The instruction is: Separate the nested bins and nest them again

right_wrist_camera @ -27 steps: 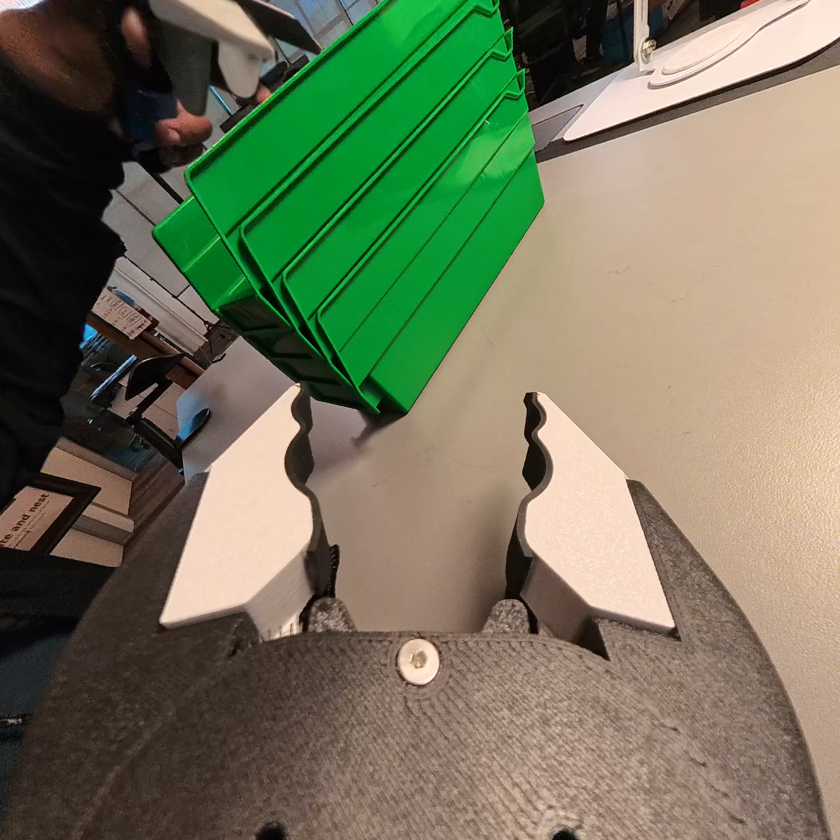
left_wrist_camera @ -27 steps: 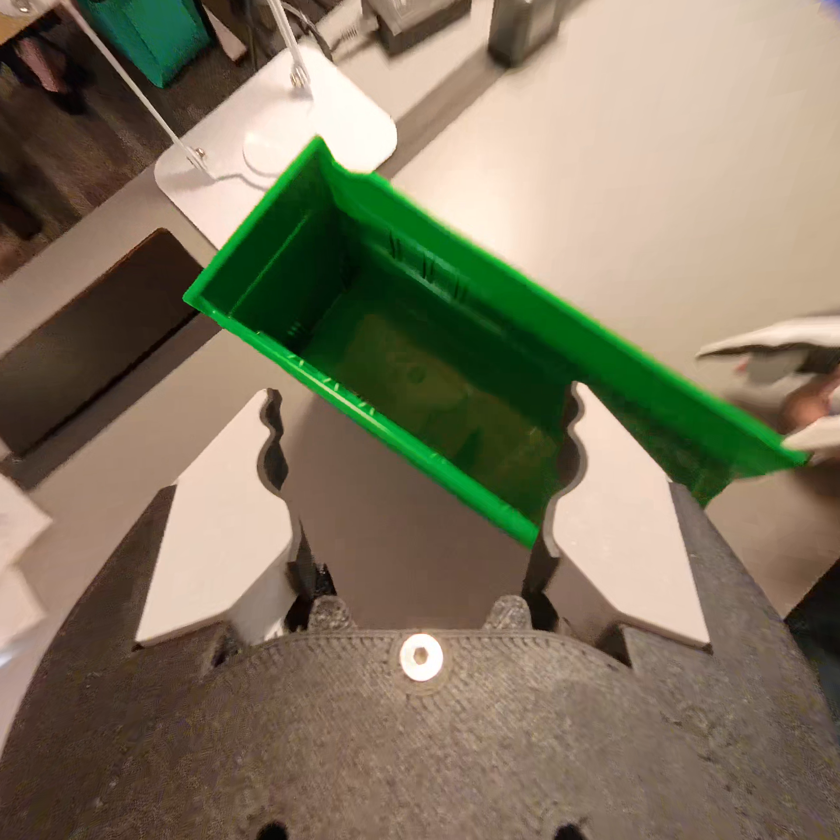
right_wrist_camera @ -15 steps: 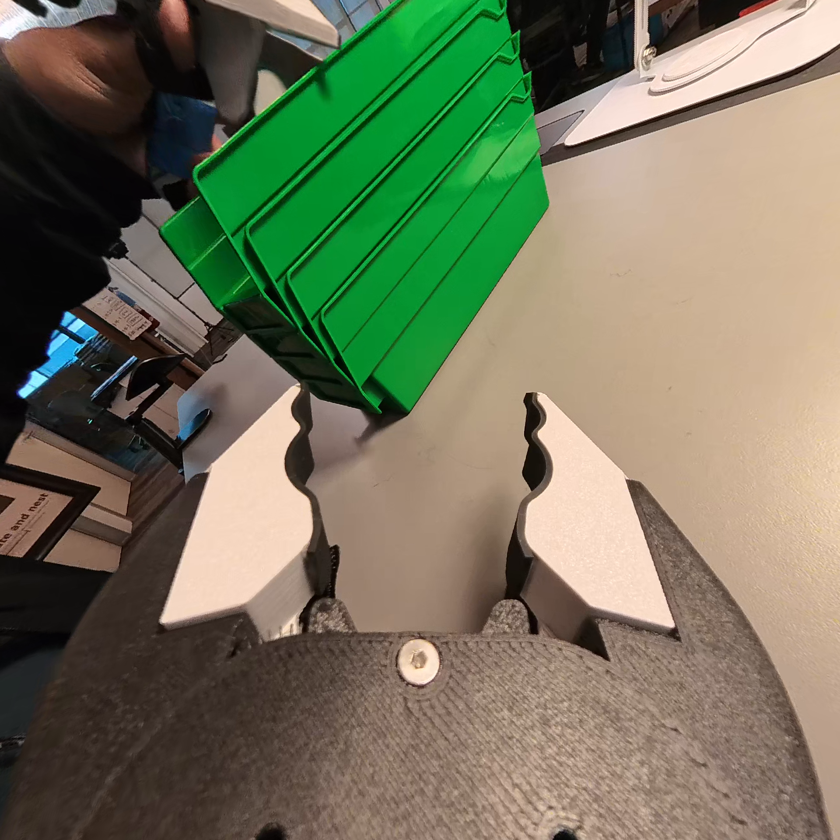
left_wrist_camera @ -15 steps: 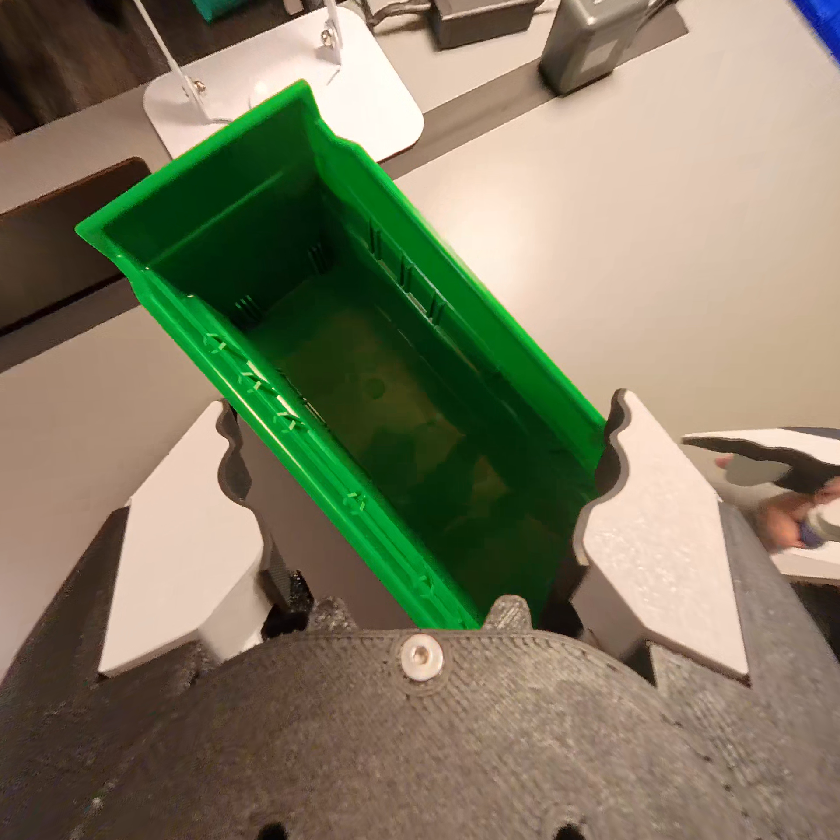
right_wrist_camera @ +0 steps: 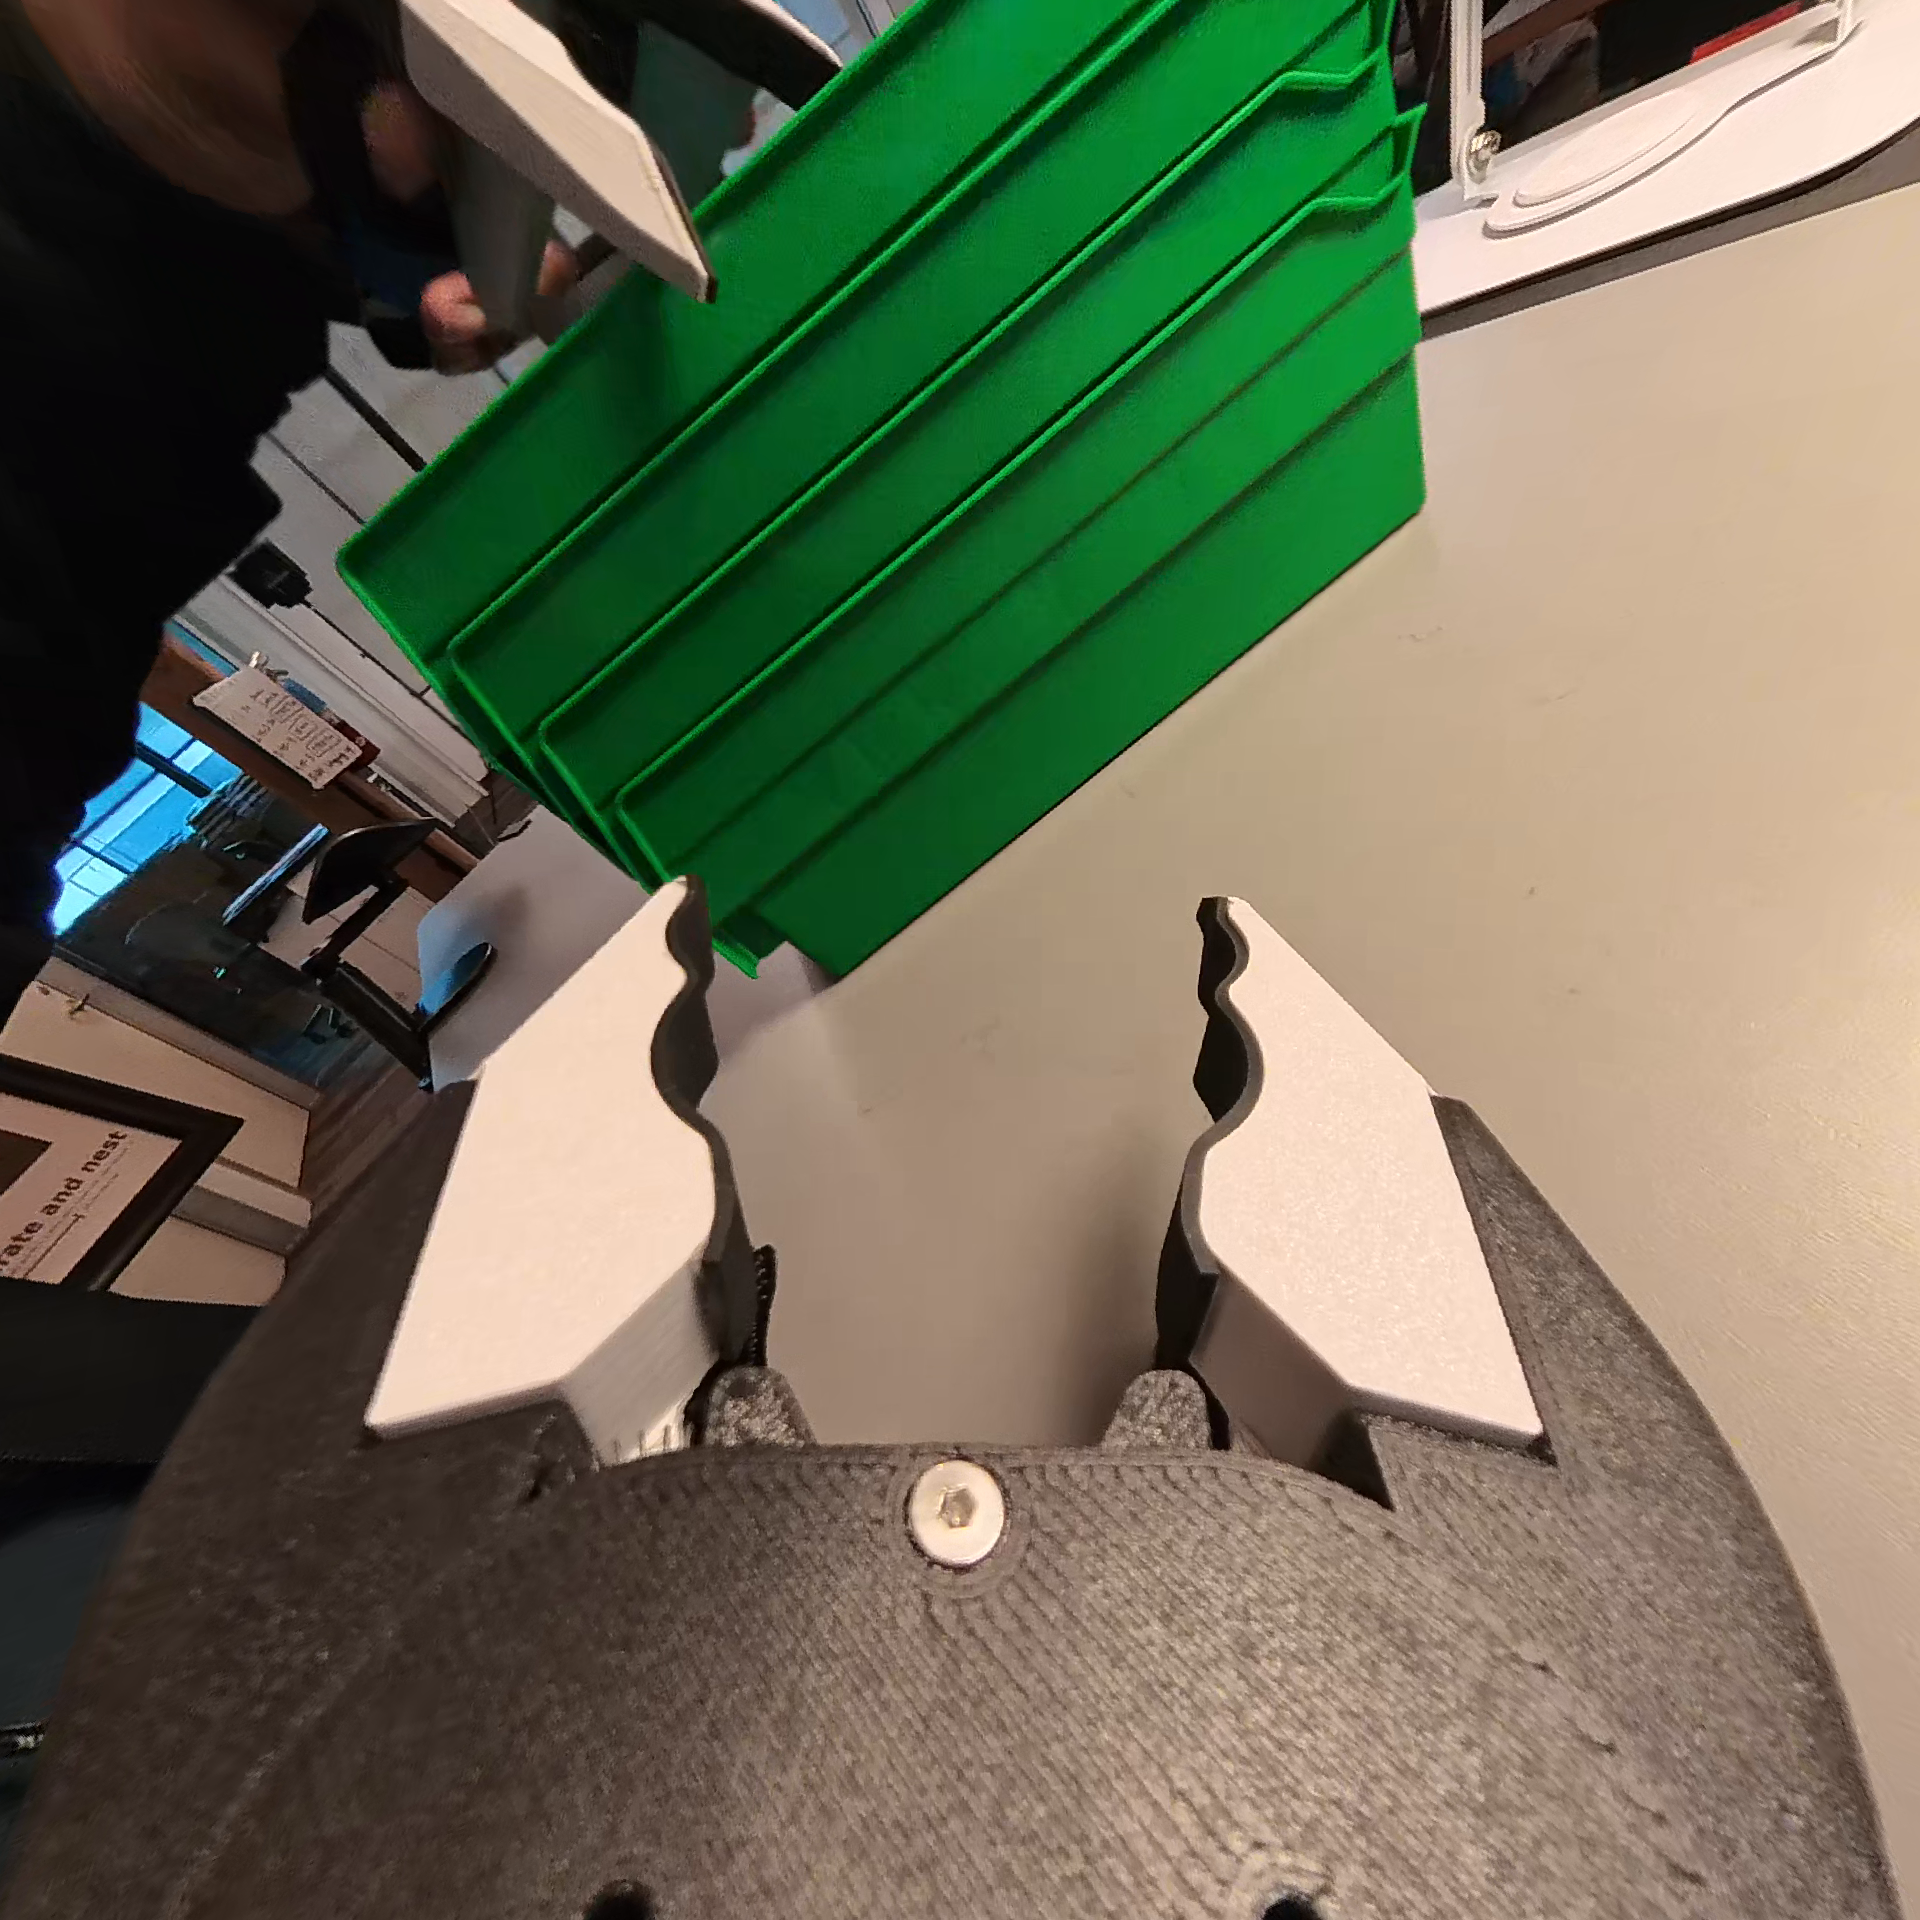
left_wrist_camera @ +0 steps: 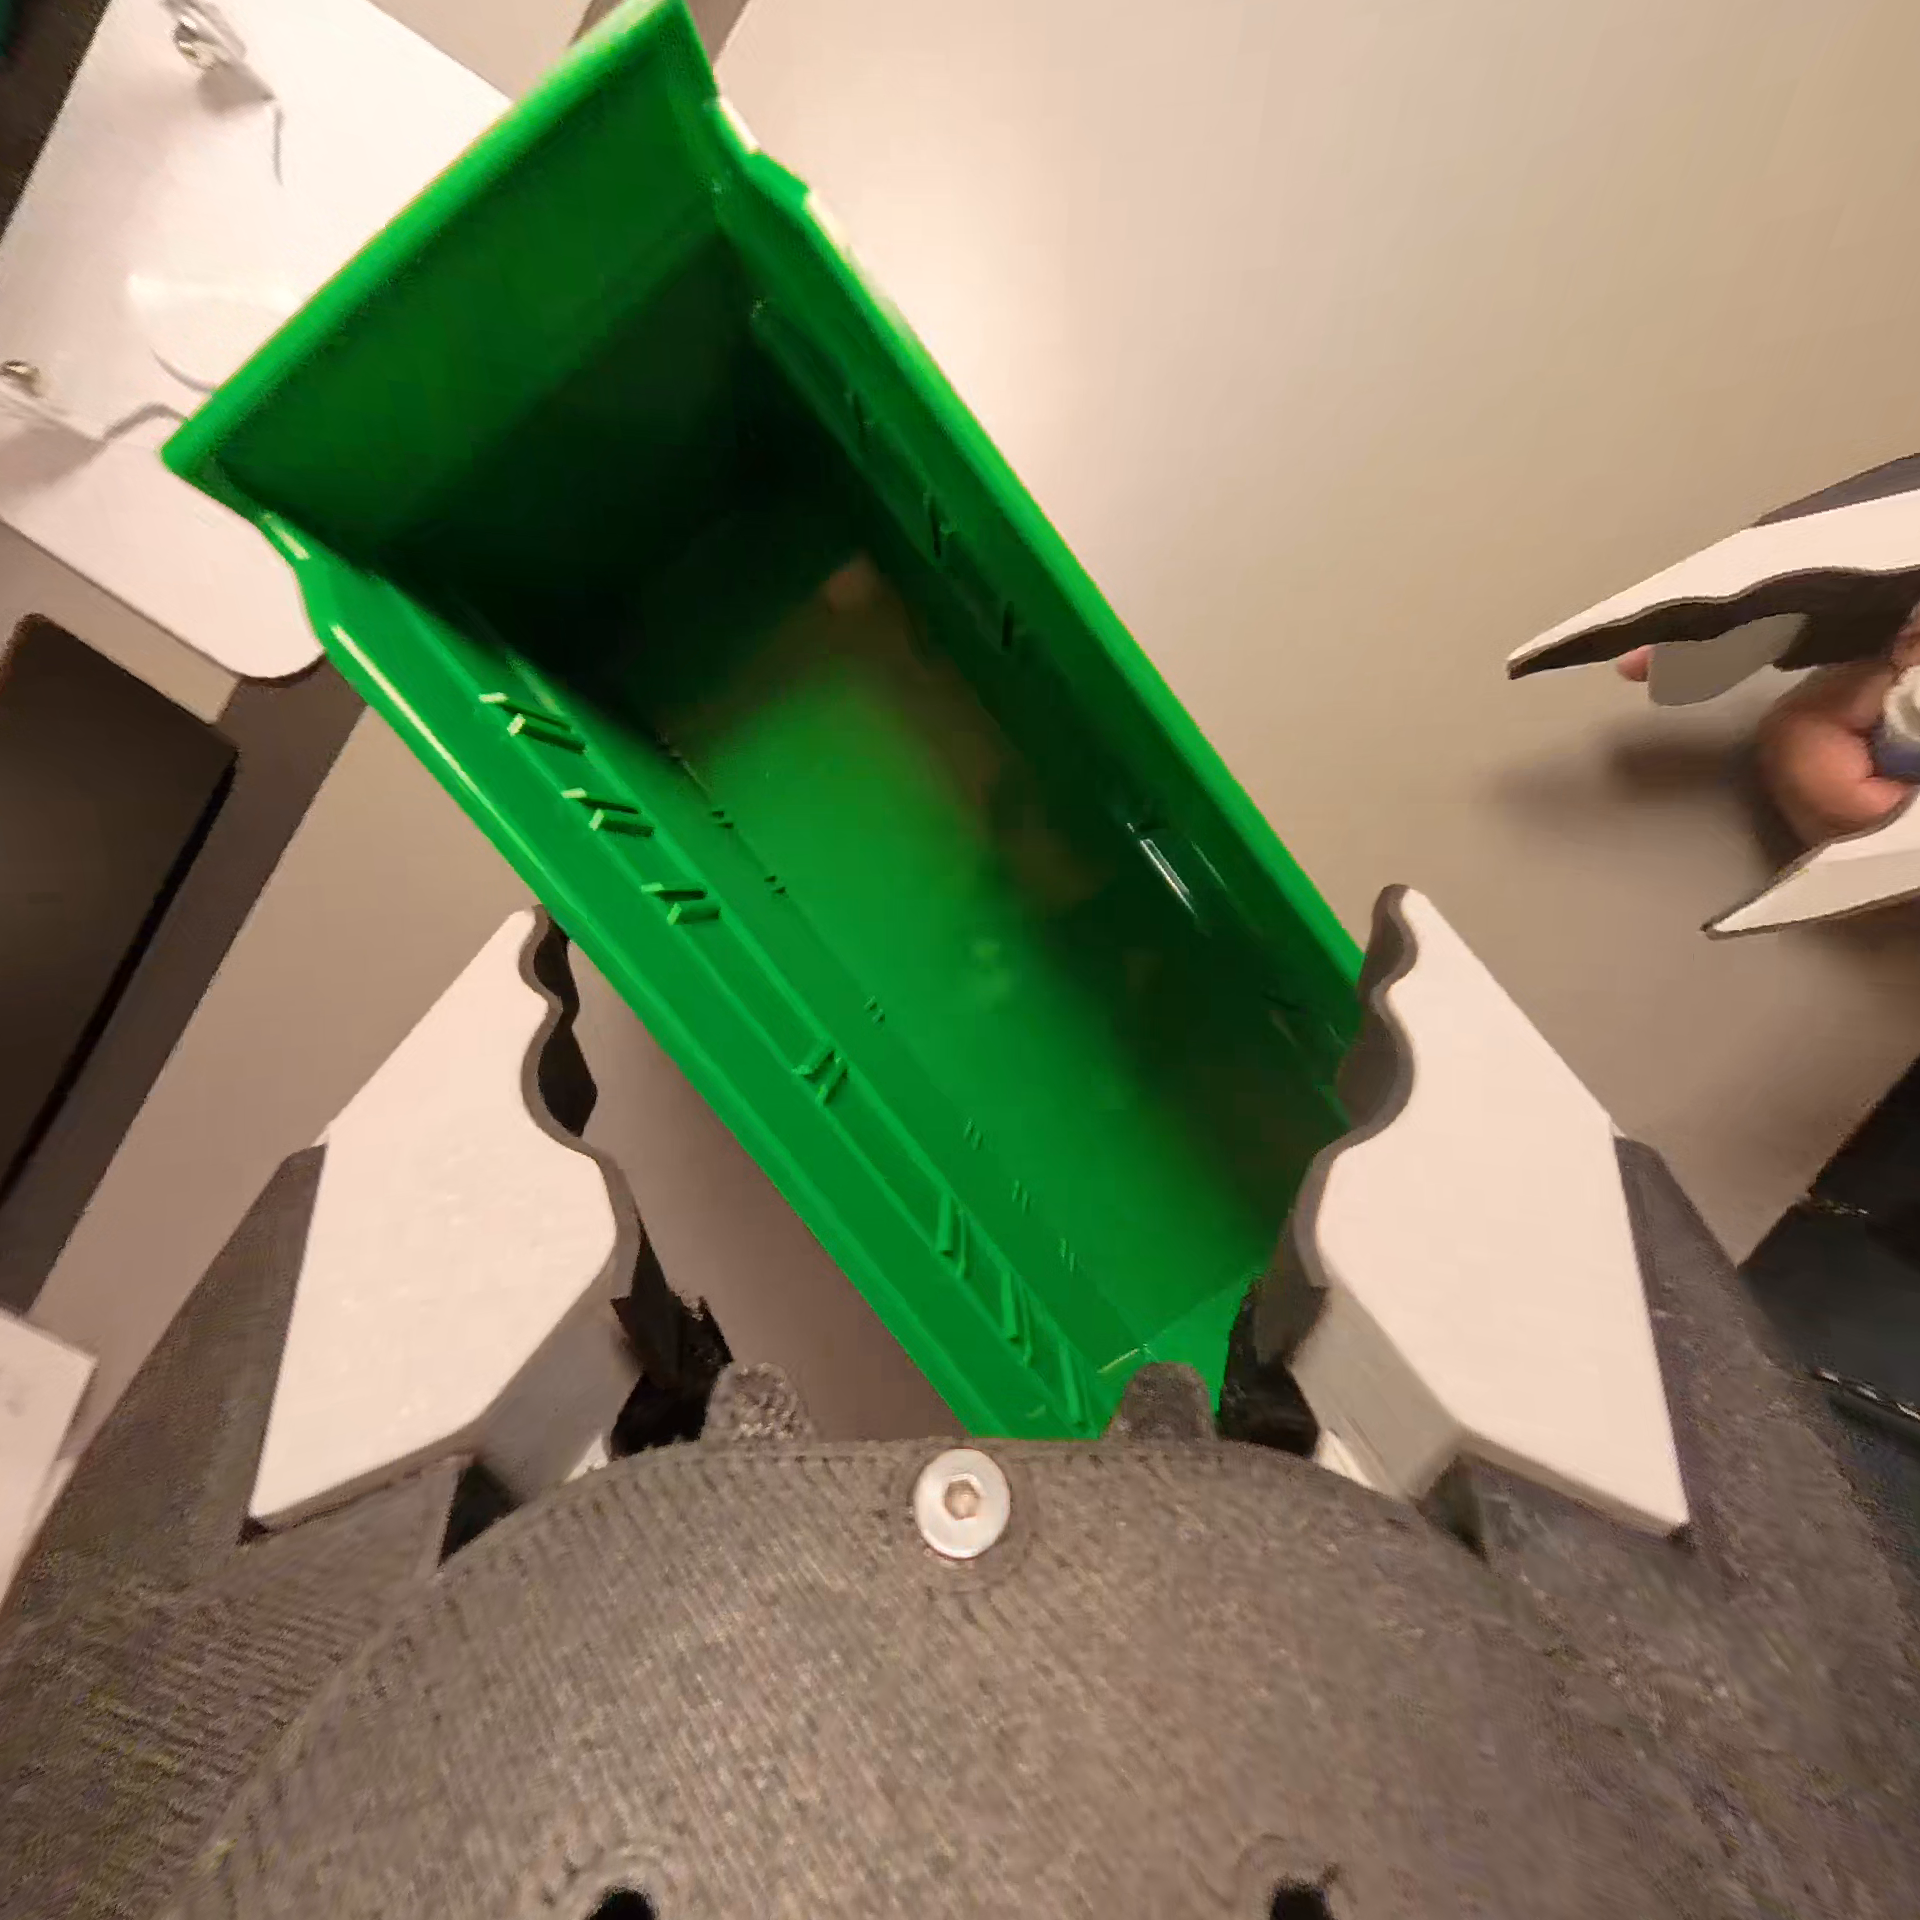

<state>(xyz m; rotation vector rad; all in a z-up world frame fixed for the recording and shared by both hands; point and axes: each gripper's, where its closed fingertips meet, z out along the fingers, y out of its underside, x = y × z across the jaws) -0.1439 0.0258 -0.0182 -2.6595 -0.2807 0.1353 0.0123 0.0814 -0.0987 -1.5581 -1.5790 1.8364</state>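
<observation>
In the left wrist view, the left tongs (left_wrist_camera: 961, 1023) stand wide apart over the pale desk (left_wrist_camera: 1351, 312), and the near end of the green bin (left_wrist_camera: 831, 790), the top one of a nested stack, lies between them. The bin runs diagonally from the upper left of the frame down to the lower middle, its open top toward the camera and nothing in it. Its right rim lies against the inner edge of the right-hand finger (left_wrist_camera: 1455, 1195), while the left-hand finger (left_wrist_camera: 457, 1195) stands clear of the bin's left wall with desk showing between, so the tongs are not clamped on it. A white flat plate (left_wrist_camera: 125, 260) lies on the desk in the upper left corner, behind the bin's far end. At the right edge of the frame the right tongs (left_wrist_camera: 1704, 790) show with their fingers apart, a hand behind them. In the right wrist view, the right tongs (right_wrist_camera: 951, 914) are apart with only bare desk (right_wrist_camera: 1558, 831) between their fingers. The stack of nested green bins (right_wrist_camera: 935, 520) stands tilted on the desk just beyond the fingertips, filling the upper middle of the frame, with several rims stepped one above another. One finger of the left tongs (right_wrist_camera: 561, 135) reaches down at the stack's top edge in the upper left.
</observation>
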